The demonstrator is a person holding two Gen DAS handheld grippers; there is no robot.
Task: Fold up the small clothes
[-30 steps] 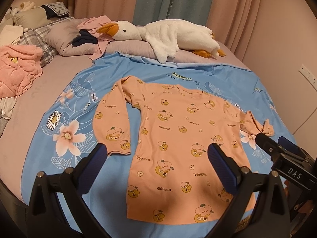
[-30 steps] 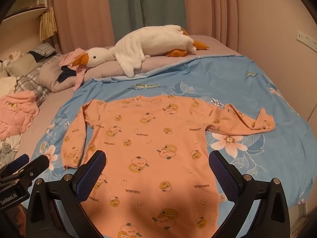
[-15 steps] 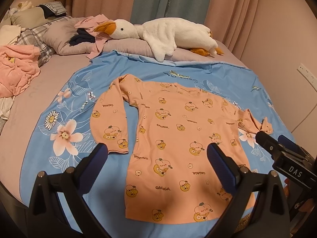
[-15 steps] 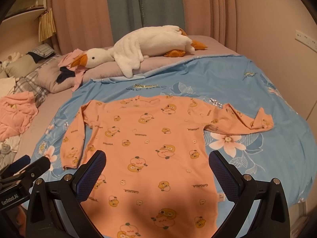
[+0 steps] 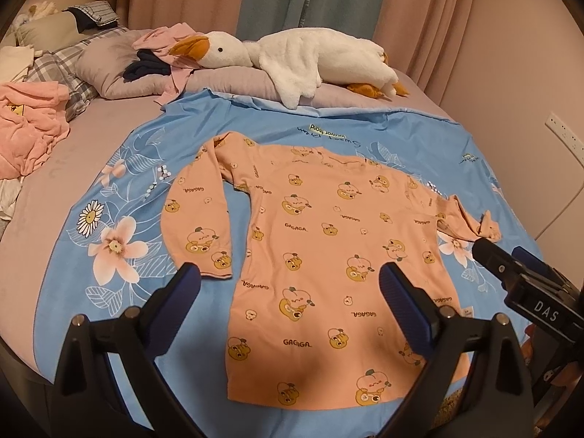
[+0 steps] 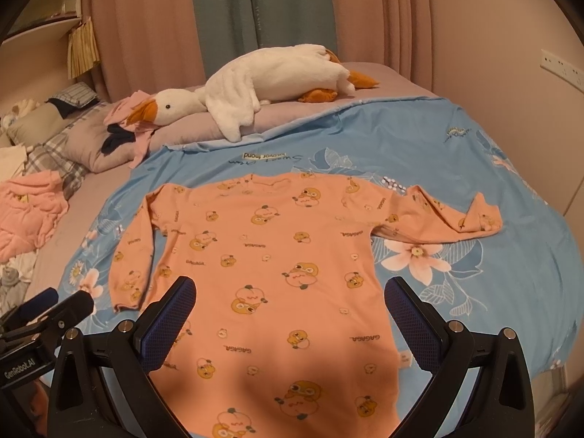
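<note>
Both cameras pulled back slightly; orange shirt (image 5: 328,241) unmoved, flat on blue quilt (image 5: 120,292), bed. Goose plush (image 6: 270,84) by pink curtains (image 6: 142,25). Left gripper (image 5: 288,284), right gripper (image 6: 288,295): jaws apart, empty.

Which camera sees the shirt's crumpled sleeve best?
The right wrist view: the crumpled sleeve lies whole and unblocked on the blue quilt. The left wrist view squeezes it toward the edge, beside the right gripper.

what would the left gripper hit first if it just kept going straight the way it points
Most likely the orange shirt: the open left gripper frames the shirt's body, spread flat on the blue quilt. Nothing shows in between, though depth is hard to judge.
</note>
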